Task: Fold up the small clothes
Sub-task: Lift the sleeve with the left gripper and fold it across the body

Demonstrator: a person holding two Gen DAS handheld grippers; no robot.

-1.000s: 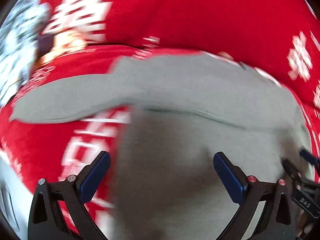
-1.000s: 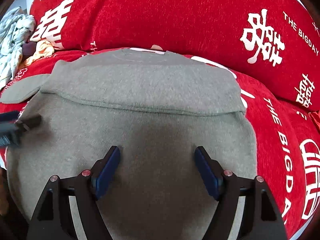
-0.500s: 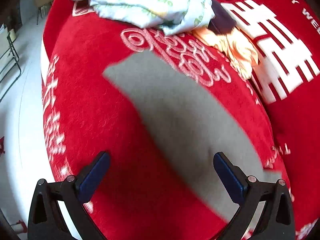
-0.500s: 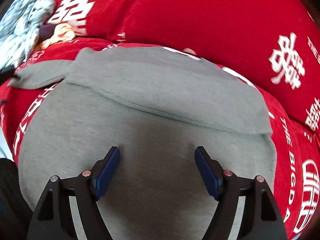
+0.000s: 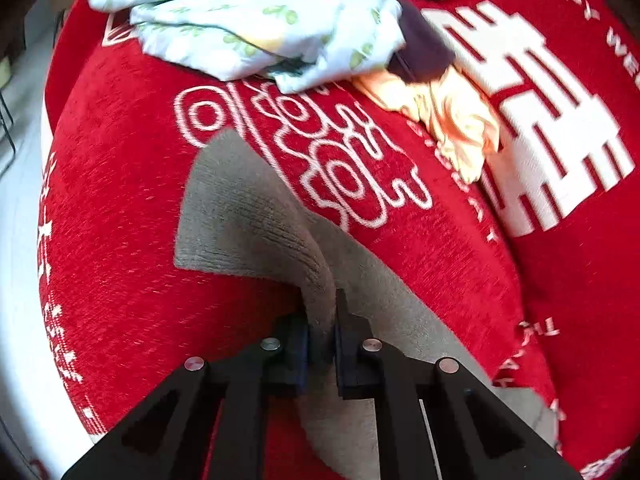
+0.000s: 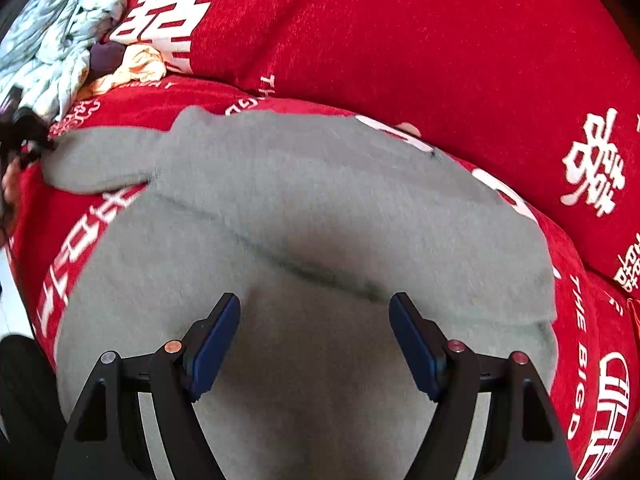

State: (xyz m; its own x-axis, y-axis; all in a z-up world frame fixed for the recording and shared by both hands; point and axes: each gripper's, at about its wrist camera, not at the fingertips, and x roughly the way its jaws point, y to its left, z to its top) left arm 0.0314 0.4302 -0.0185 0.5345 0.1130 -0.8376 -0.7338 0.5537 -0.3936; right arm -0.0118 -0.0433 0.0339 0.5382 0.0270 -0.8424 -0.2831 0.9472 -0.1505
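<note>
Grey sweater lies spread over the seat of a red sofa printed with white characters, its near half filling the right wrist view and a flap already folded across its upper part.

Left wrist view: the left gripper has its jaws closing and nearly together, with a ridge of the sweater's sleeve pinched up between the pads, so the cloth rises into a small tent at the fingertips while the cuff end trails flat onto the sofa beyond. Gripping mid-sleeve rather than at the cuff looks chosen so the whole sleeve can be swung over the sweater's body in one piece. Past the sleeve's end, well apart from it, sit a crumpled pale blue printed cloth, a dark purple item and a peach garment, apparently a pile waiting its turn.

Right wrist view: the right gripper stands wide with nothing between its blue pads, hanging over the sweater's lower body near the folded flap's edge. It seems placed to steady the body or take the hem. At the sweater's far left, the sleeve runs out to the dark shape of the left gripper, beside the pile.
</note>
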